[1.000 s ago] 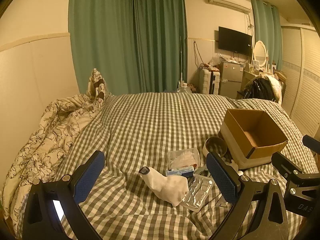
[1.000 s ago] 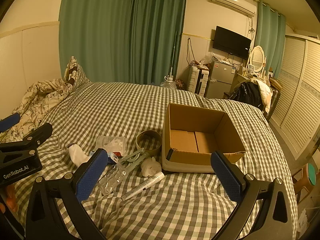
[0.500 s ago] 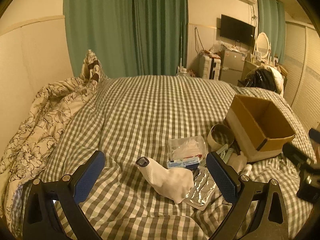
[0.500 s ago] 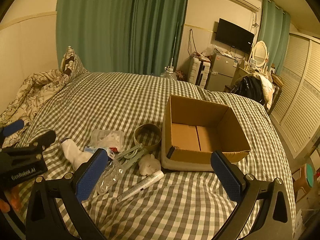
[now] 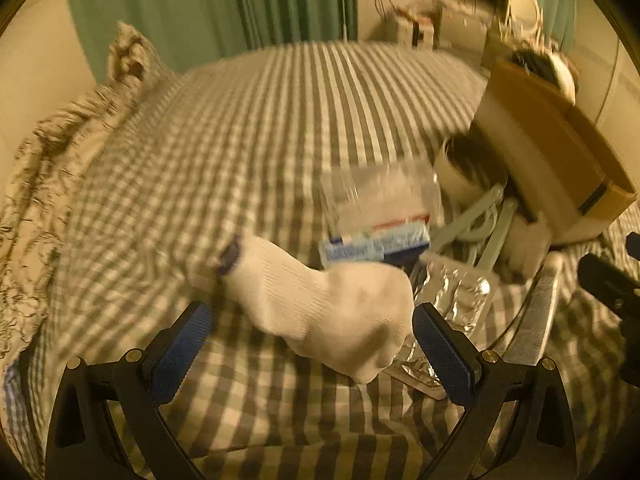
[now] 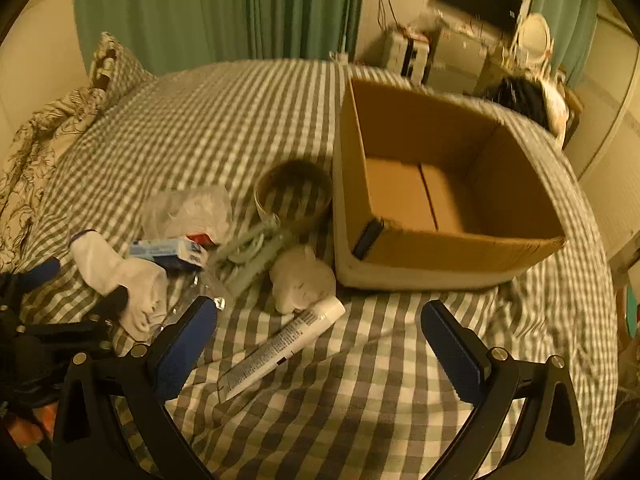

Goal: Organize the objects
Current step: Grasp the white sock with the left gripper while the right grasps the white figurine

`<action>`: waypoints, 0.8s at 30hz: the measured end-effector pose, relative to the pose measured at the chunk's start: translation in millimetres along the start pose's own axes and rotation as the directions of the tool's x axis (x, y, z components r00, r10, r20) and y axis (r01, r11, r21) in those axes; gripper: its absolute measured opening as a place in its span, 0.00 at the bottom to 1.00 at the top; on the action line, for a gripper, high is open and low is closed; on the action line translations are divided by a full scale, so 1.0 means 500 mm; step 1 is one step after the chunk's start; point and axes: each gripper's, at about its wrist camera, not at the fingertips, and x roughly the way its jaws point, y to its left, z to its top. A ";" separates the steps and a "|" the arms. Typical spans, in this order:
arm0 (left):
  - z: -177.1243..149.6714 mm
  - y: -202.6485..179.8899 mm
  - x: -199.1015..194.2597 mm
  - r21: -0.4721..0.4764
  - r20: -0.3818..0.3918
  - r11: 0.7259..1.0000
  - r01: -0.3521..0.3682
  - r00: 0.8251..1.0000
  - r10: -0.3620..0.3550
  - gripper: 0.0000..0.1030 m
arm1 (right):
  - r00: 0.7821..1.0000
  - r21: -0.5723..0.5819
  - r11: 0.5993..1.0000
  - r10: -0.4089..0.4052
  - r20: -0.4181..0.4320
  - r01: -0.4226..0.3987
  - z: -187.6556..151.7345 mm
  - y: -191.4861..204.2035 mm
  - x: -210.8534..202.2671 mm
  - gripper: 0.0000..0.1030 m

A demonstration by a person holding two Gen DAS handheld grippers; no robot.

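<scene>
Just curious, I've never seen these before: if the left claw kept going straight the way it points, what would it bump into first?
Most likely the white sock, lying between the open left claw fingers; the picture is blurred, so depth is uncertain.

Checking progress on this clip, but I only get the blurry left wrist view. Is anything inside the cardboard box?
Observer: No. The right wrist view looks into the box; its floor is bare.
Reviewer: Is the right gripper holding something?
Observer: No, the right gripper is open and empty; a white tube lies on the bedspread ahead of it.
Reviewer: Anything beside that tube?
Observer: A crumpled white wad lies right by its cap end.
</scene>
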 end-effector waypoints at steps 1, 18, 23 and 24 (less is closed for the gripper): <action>0.003 -0.005 0.022 0.002 -0.041 1.000 0.009 0.999 -0.009 1.00 | 1.000 0.008 1.000 0.004 -0.014 -0.004 0.001 -0.002 0.007 0.99; 0.015 0.024 -0.001 -0.047 0.017 0.989 0.138 0.990 -0.138 0.53 | 0.963 0.082 0.996 0.063 -0.263 -0.043 0.040 0.006 0.186 0.79; 0.024 0.026 -0.041 -0.023 0.075 0.994 0.111 0.991 -0.109 0.52 | 0.957 0.093 0.995 0.053 -0.286 -0.027 0.045 0.010 0.216 0.59; 0.022 0.027 -0.049 -0.023 0.081 0.994 0.107 0.991 -0.105 0.52 | 0.958 0.085 0.996 0.044 -0.284 -0.021 0.044 0.014 0.217 0.54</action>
